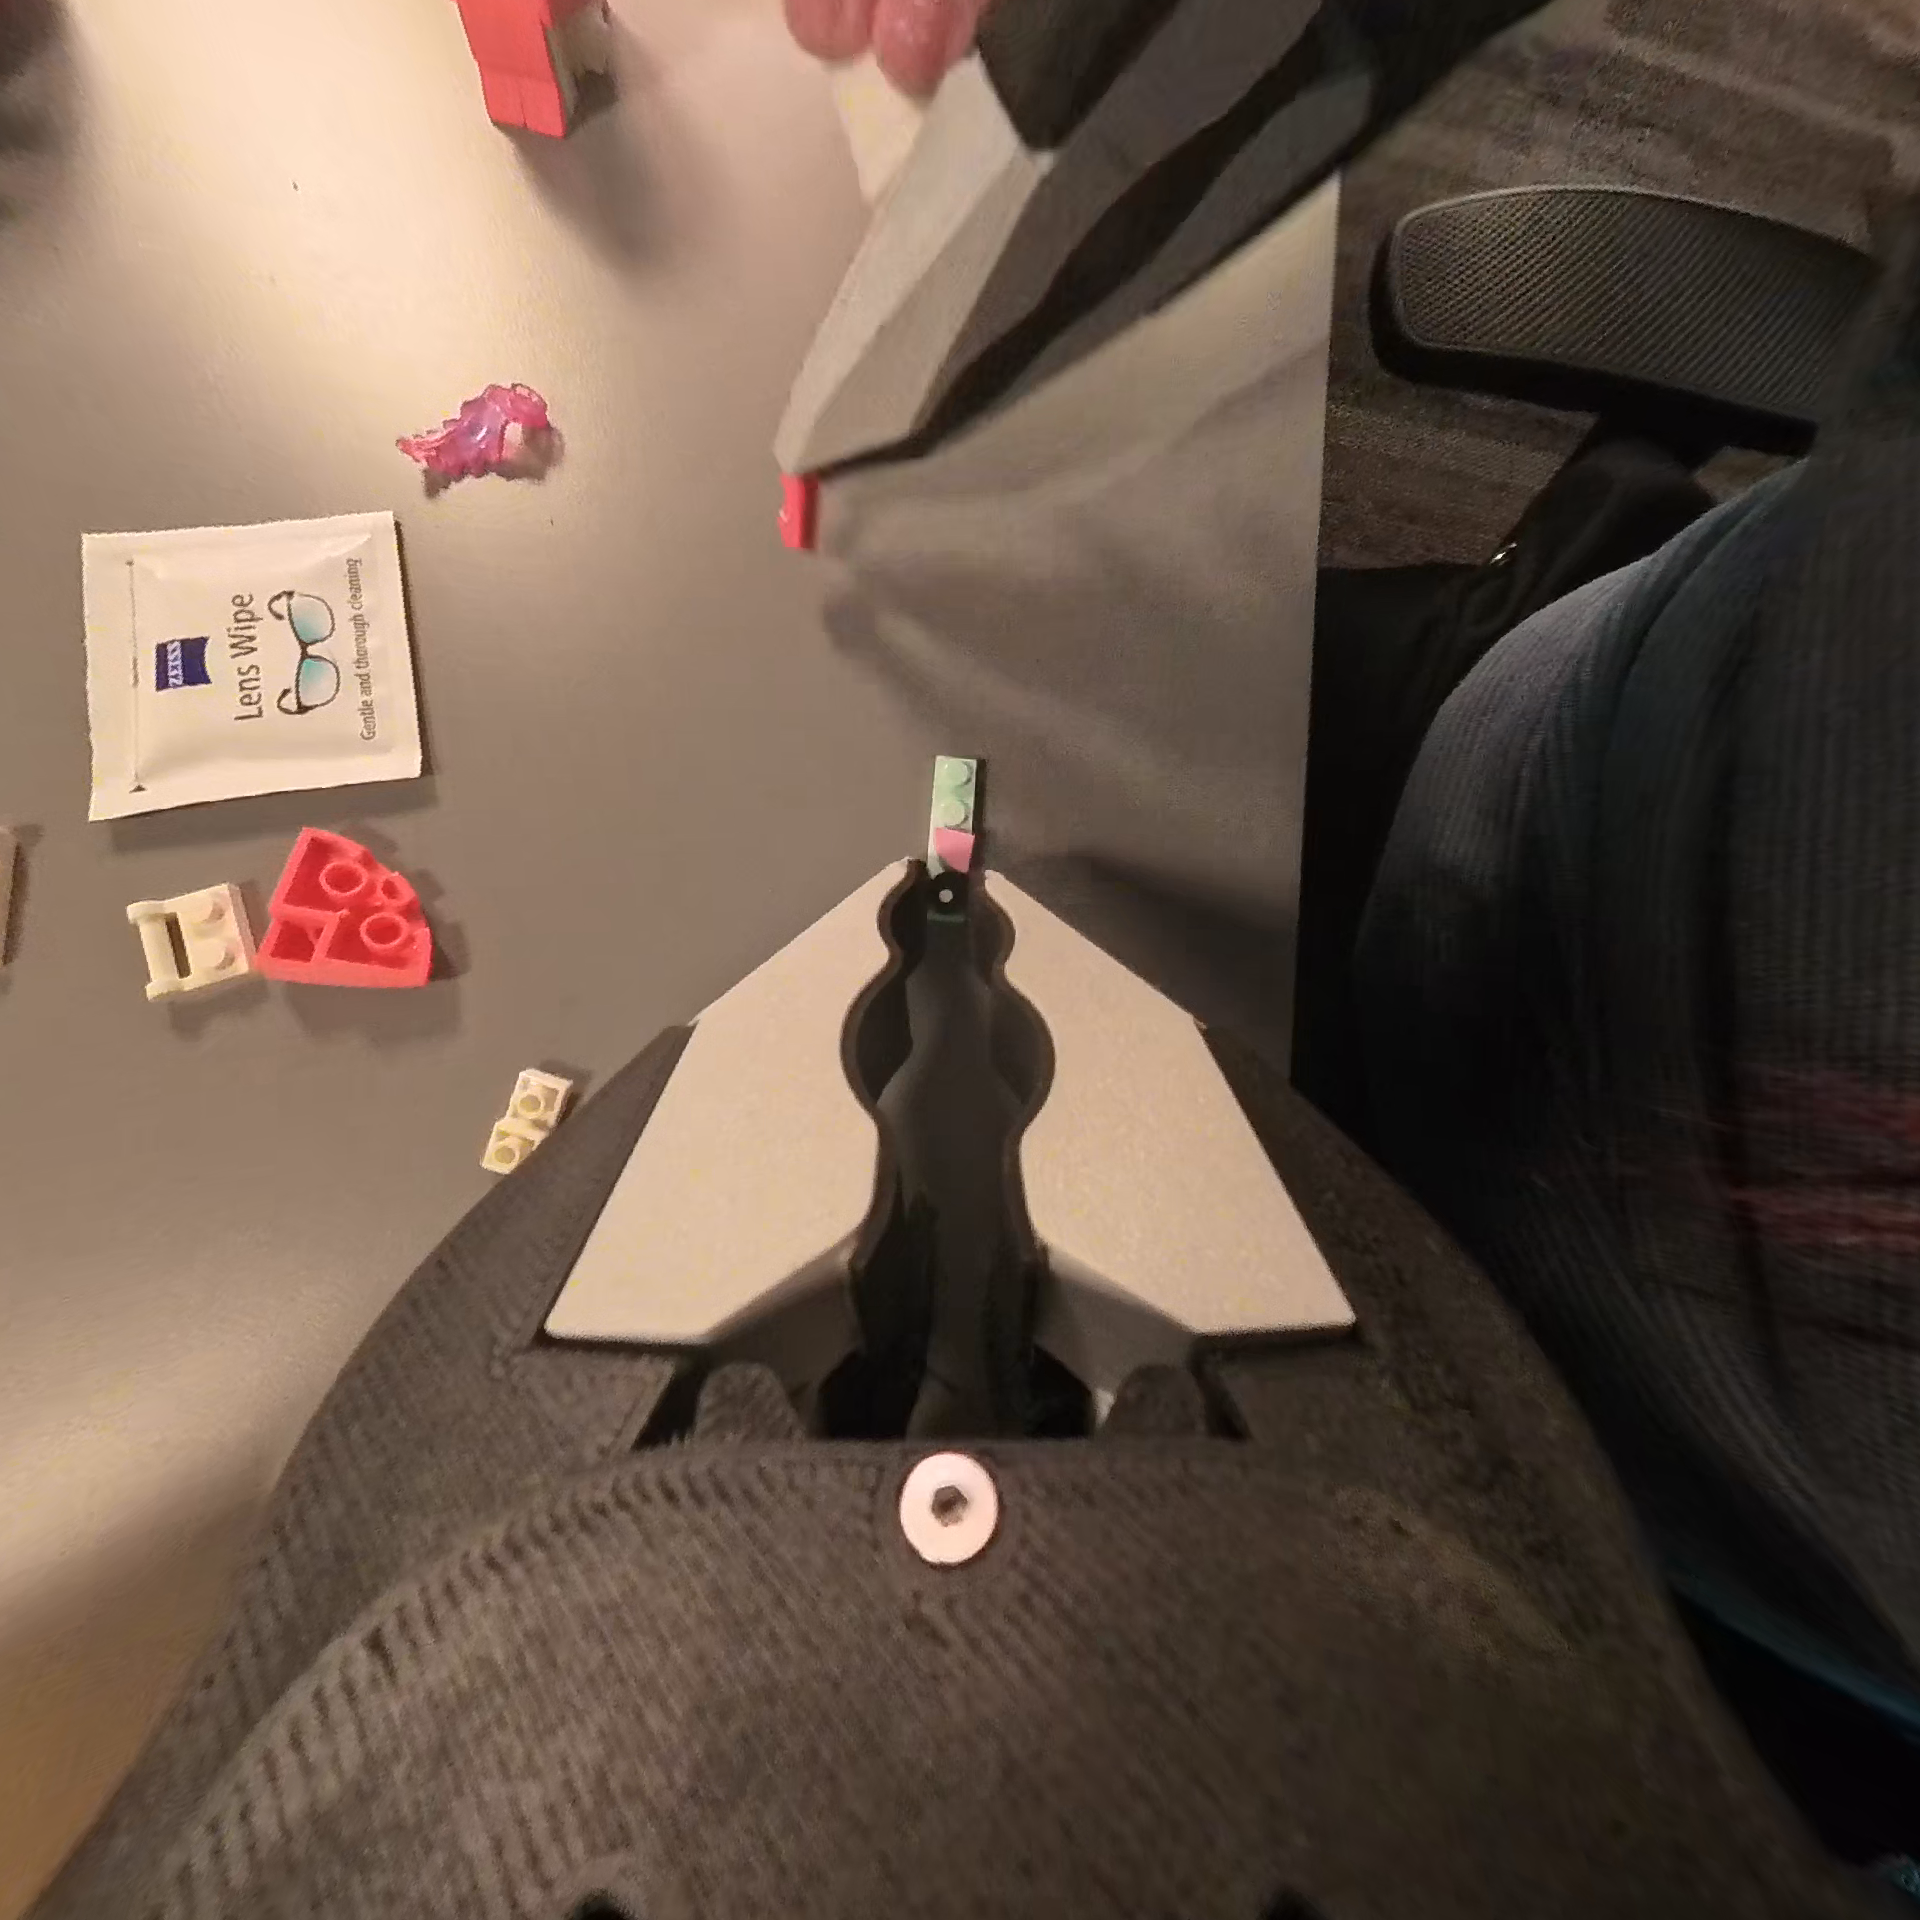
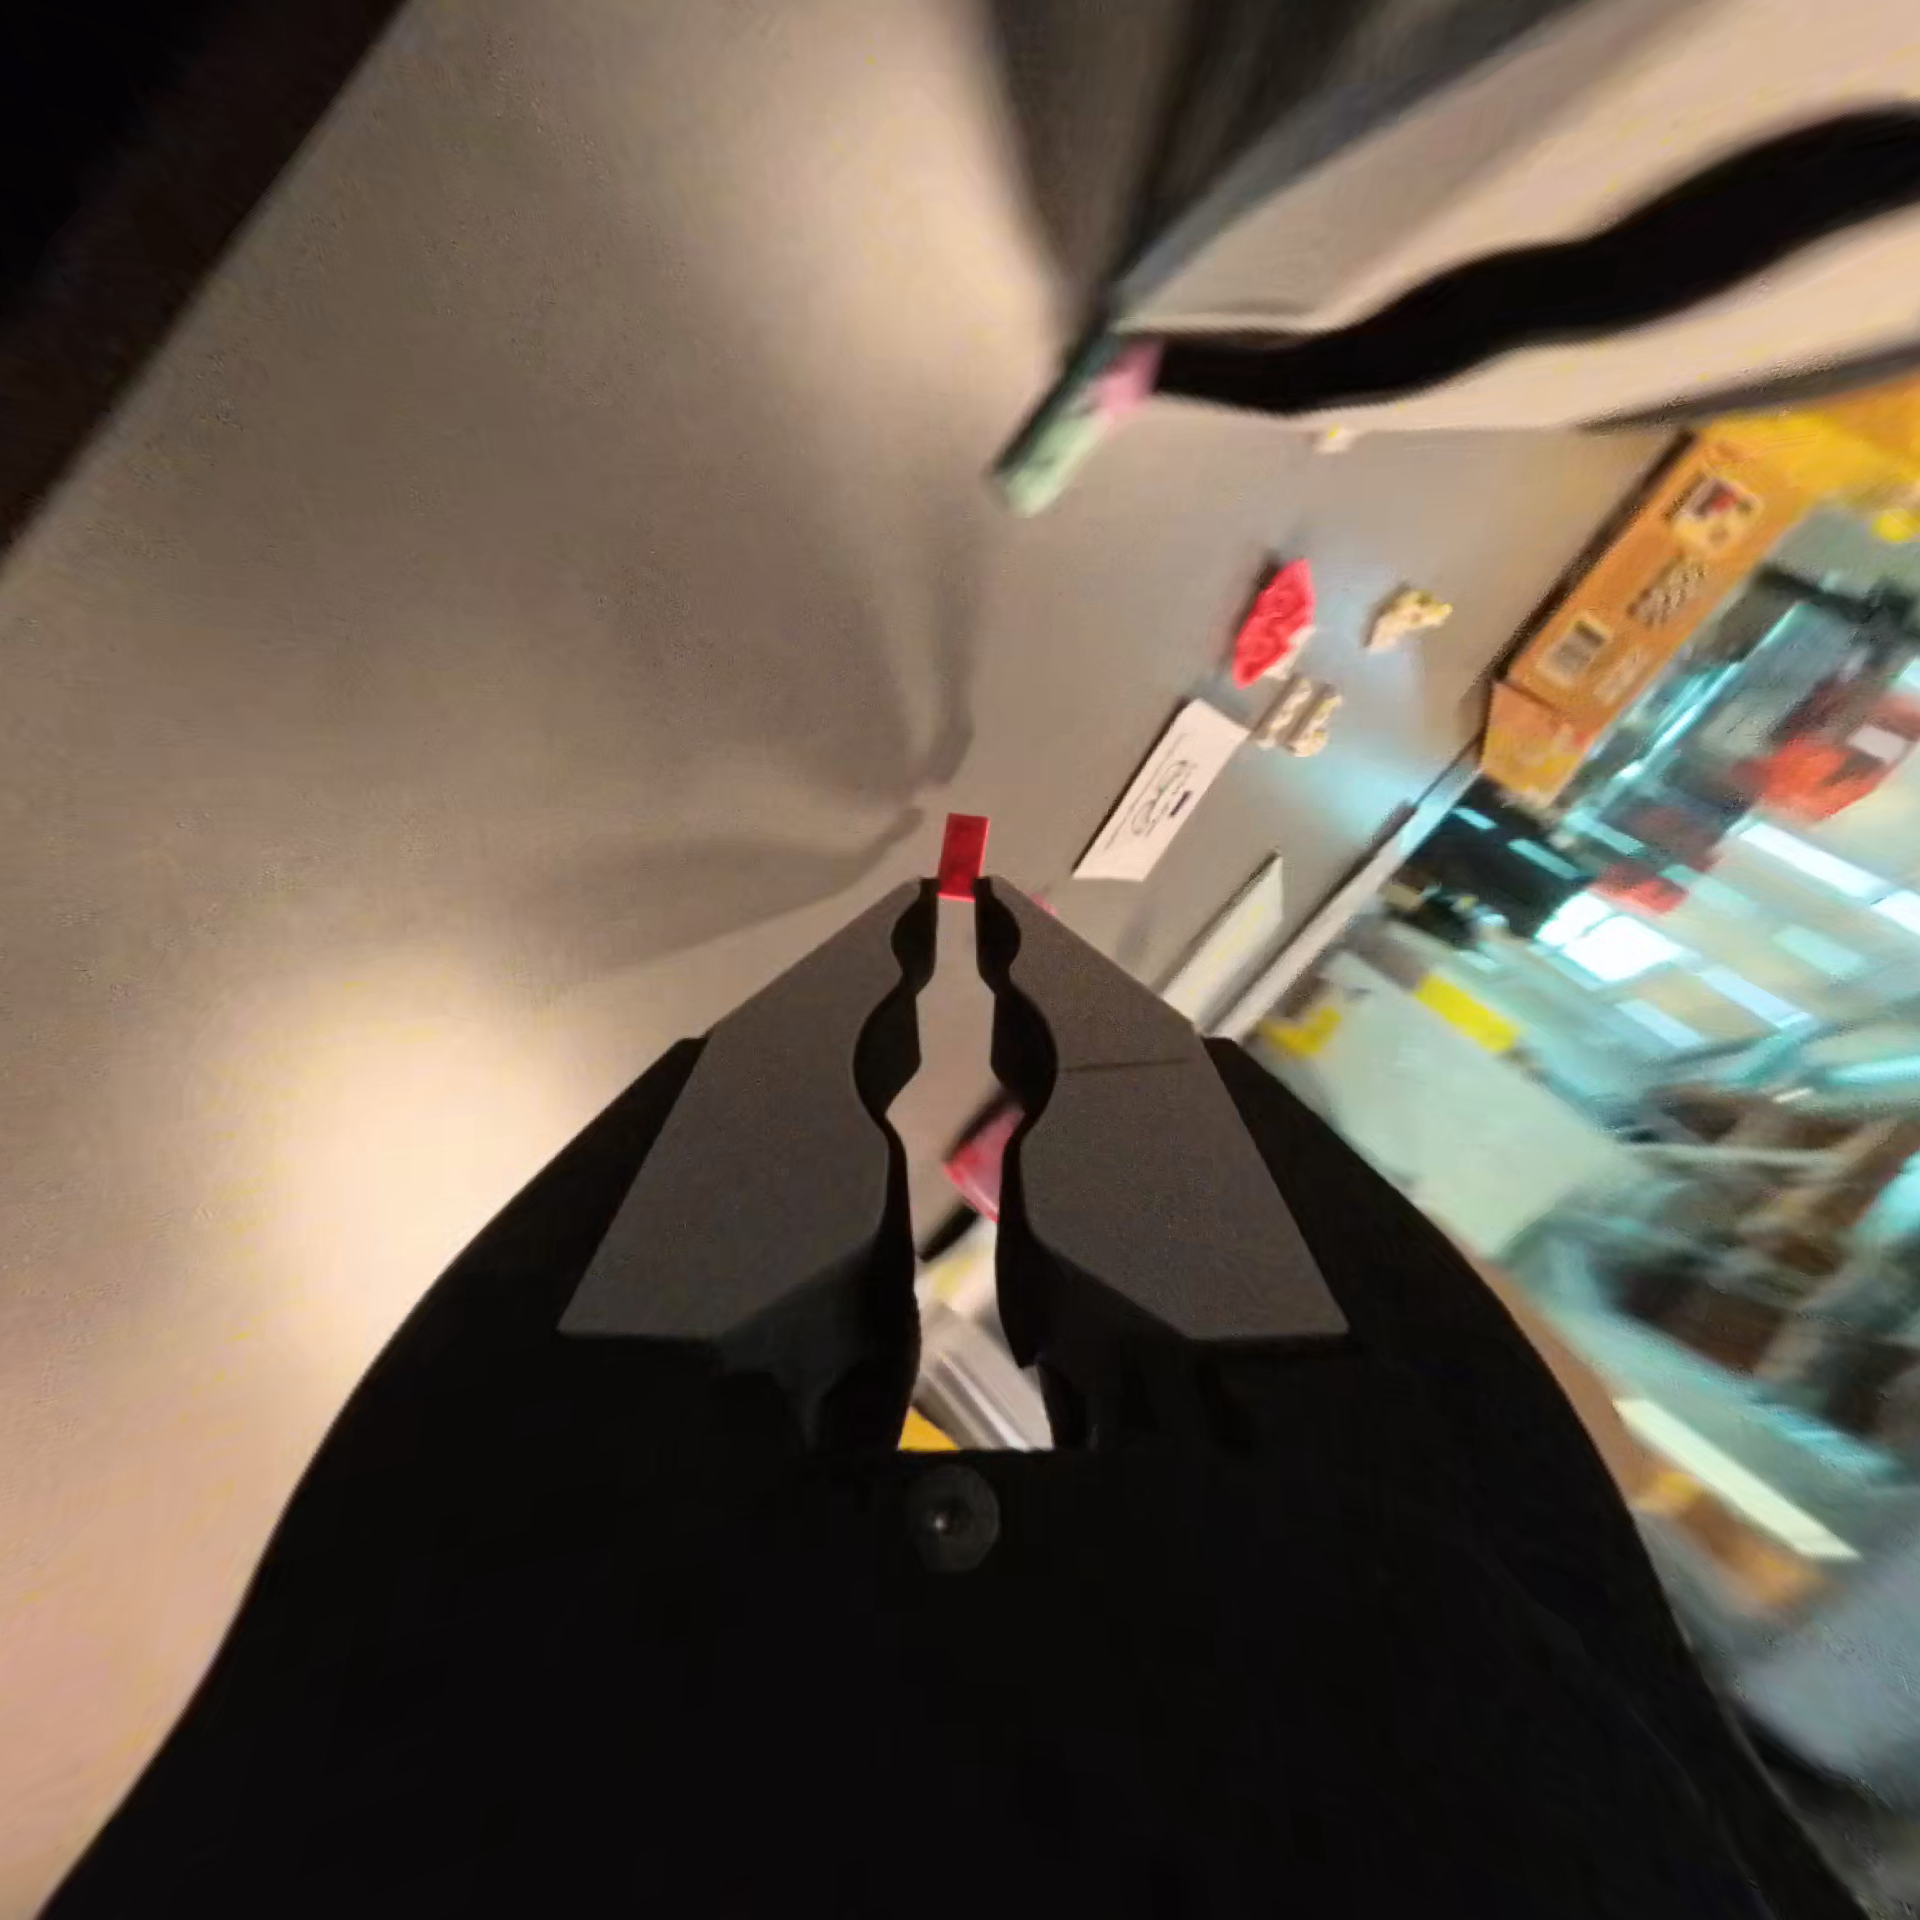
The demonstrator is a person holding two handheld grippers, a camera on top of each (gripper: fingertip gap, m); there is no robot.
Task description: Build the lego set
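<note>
The left gripper [image 1: 951,878] is clamped on a thin mint-green studded plastic plate [image 1: 956,795] carrying a small pink piece [image 1: 954,850], held above the grey worktop [image 1: 623,644]. The right gripper [image 2: 956,883], farther off, pinches a small red flat plastic tile [image 2: 964,844]. To the left lie a white wipe sachet [image 1: 255,665], a red rounded brick [image 1: 348,914] and cream bricks [image 1: 192,935].

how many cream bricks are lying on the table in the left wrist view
2: one cream brick with a clip beside the red wedge brick, another cream plate by the left claw's body. More may be hidden beneath it.
</note>
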